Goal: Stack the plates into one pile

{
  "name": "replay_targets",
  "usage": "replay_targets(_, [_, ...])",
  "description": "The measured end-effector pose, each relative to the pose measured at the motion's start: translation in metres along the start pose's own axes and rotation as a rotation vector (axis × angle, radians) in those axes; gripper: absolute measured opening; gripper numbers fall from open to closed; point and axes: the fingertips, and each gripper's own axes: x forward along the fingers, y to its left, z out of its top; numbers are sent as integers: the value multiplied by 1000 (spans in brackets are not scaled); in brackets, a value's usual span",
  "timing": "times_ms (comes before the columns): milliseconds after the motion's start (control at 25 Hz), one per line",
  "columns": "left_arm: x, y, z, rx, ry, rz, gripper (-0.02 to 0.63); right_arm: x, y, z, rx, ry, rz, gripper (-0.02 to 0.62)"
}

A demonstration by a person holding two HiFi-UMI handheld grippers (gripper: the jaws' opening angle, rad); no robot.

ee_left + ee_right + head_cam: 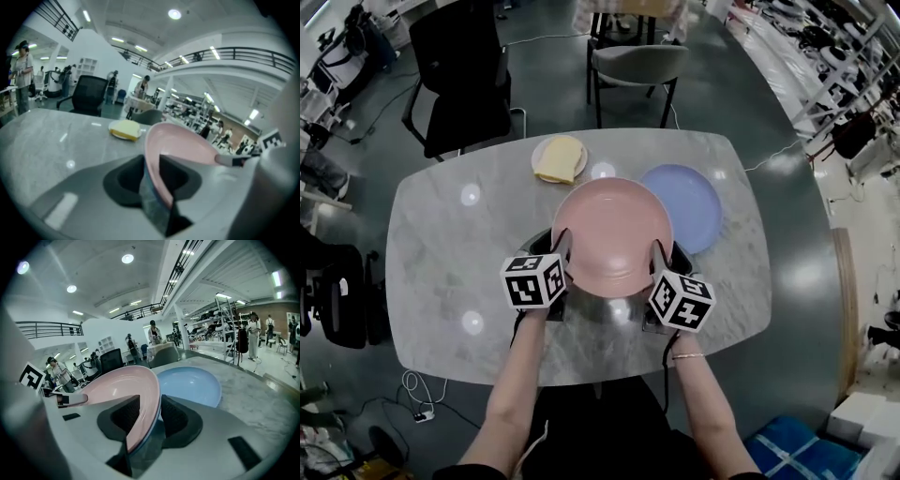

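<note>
Overhead, a person lifts the pink plate (612,234) by two opposite sides of its rim, with the left gripper (565,247) clamped on the left edge and the right gripper (661,255) clamped on the right edge. Each gripper view shows the thin rim wedged upright between that gripper's dark pads. The two-sided hold appears chosen to keep the wide, shallow dish level and stop it swinging, since a pinch on one edge alone would likely let it tip. A grey-blue band runs under the pink rim, and it is unclear whether this is the plate's underside or a second plate. The pink plate hangs over the near middle of the marbled worktop (450,253), close in front of the person. Its far right edge overlaps the blue plate (692,202), which lies flat just beyond and looks like the natural base for the pile. A small pale plate (546,150) with something yellow on it sits farther back, apart from both. Lowering the pink plate centred onto the blue one, then easing both grips off sideways, seems the step in hand
</note>
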Motion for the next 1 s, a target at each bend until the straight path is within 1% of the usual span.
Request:
replay_targets(240, [42, -58, -8, 28, 30, -43, 104, -10, -67, 9, 33, -16, -47, 132])
replay_targets(480, [78, -96, -11, 40, 57, -68, 103, -9, -115, 16, 47, -17, -86, 132])
replay_targets(680, [106, -119, -6, 55, 60, -74, 103, -1, -145, 24, 30, -20, -112, 132])
replay_targets(1000, [143, -132, 2, 88, 68, -79, 101, 21, -174, 31, 20, -17, -146, 132])
